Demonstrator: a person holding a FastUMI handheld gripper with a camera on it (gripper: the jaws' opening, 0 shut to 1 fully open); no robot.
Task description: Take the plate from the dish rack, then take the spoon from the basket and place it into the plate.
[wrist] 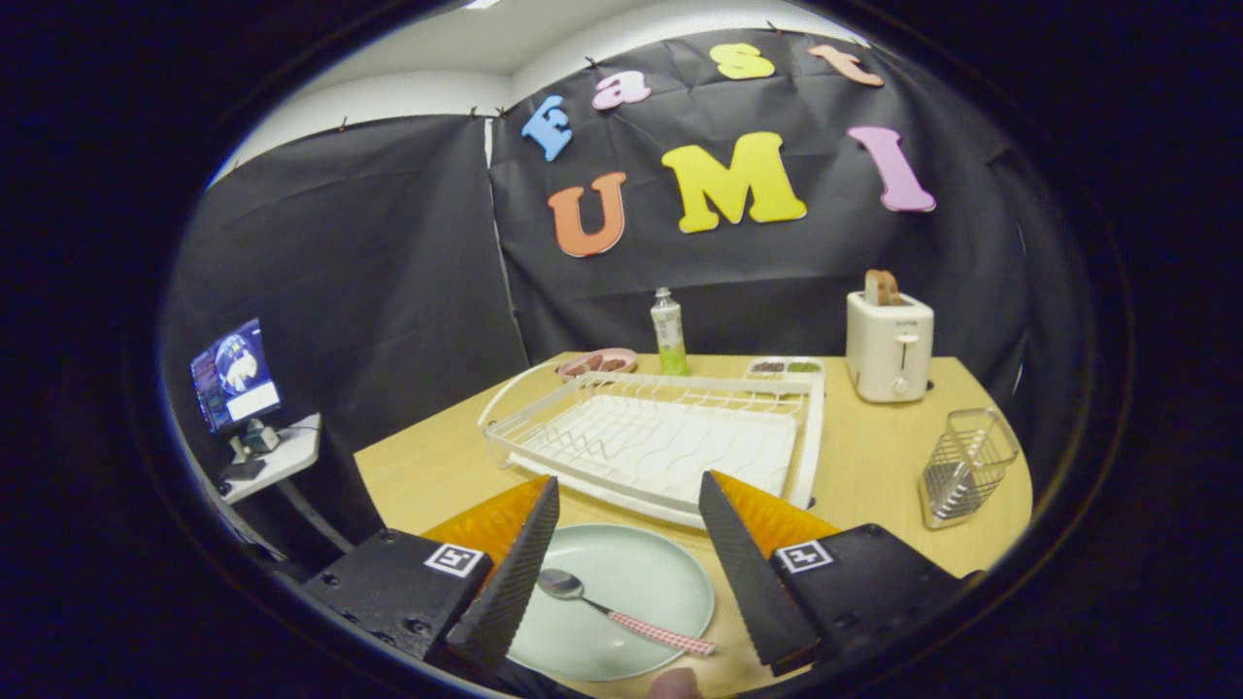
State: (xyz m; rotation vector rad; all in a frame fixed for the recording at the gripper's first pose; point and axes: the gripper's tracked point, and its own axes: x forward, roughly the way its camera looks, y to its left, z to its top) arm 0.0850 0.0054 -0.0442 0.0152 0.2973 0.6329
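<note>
The gripper (629, 553) is hovering over the near table edge with its fingers spread wide apart, gripping nothing. The plate (621, 602), pale green, is lying flat on the wooden table (874, 456) between the two fingers and just below them. The spoon (621, 614) is lying in the plate, bowl toward the left finger, its pink checked handle running out to the plate's right rim and poking slightly over it. Neither finger is touching spoon or plate.

The dish rack (660, 437) is sitting just beyond the plate, white wire, nothing standing in it. The basket (966, 466), a wire cutlery holder, is standing well apart to the right, looking bare of cutlery.

Judging by this layout, both task steps are reading as done: plate out of rack, spoon in plate. The step in hand is looking like the release and pull-back at the end. The next move is likely calling only for lifting the tool clear, keeping the fingers apart and off the spoon handle so it is not getting knocked off the rim.

Farther back: a toaster (889, 345), a bottle (668, 332), a pink dish (597, 363).
</note>
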